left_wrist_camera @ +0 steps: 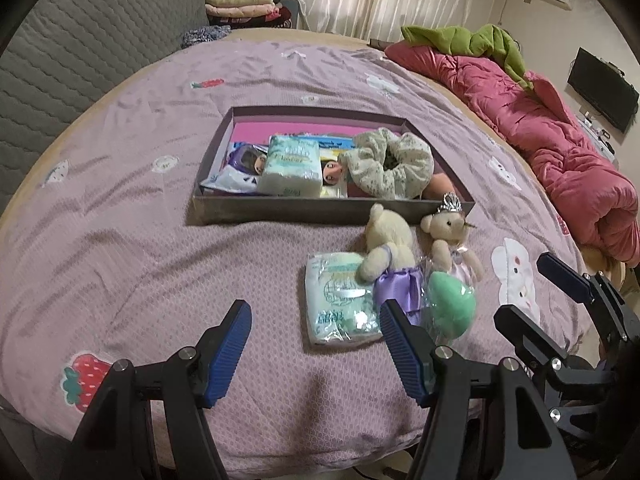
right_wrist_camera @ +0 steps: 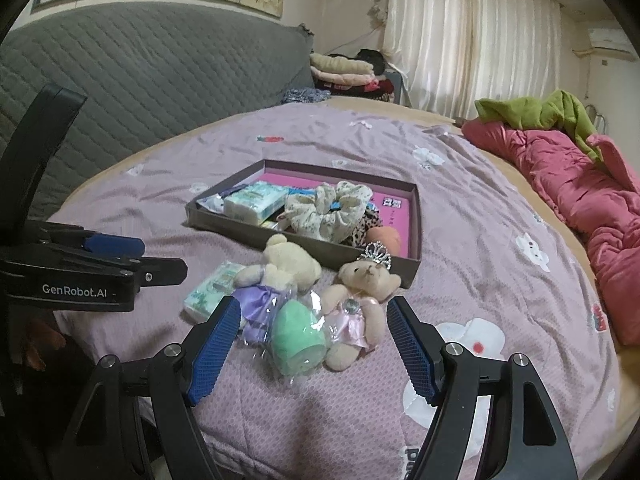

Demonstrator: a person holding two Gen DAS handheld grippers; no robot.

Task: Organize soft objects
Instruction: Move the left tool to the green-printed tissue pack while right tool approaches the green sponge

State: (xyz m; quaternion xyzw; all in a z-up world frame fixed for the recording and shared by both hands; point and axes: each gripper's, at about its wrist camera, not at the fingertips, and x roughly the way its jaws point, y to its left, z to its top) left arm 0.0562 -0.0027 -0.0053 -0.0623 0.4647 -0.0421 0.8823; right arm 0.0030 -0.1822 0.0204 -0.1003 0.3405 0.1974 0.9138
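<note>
The tissue pack (left_wrist_camera: 340, 298) lies on the bed (left_wrist_camera: 140, 260) just in front of the shallow box (left_wrist_camera: 332, 210), touching the purple-skirted teddy bear (left_wrist_camera: 390, 248). Right of that sit a bagged green sponge (left_wrist_camera: 450, 306) and a crowned teddy bear (left_wrist_camera: 450, 236) (pink dress). Inside the box: another tissue pack (left_wrist_camera: 292, 164) and a floral scrunchie (left_wrist_camera: 388, 162). The left hand-held gripper (left_wrist_camera: 316, 344) hangs open, nothing between its jaws; the right hand-held gripper (right_wrist_camera: 312, 344) gapes empty above the sponge.

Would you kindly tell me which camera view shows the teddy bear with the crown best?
The right wrist view: the crowned bear lies near centre, whole from crown to pink dress. The left wrist view shows it smaller and off to the right, its dress partly hidden behind the green sponge.
</note>
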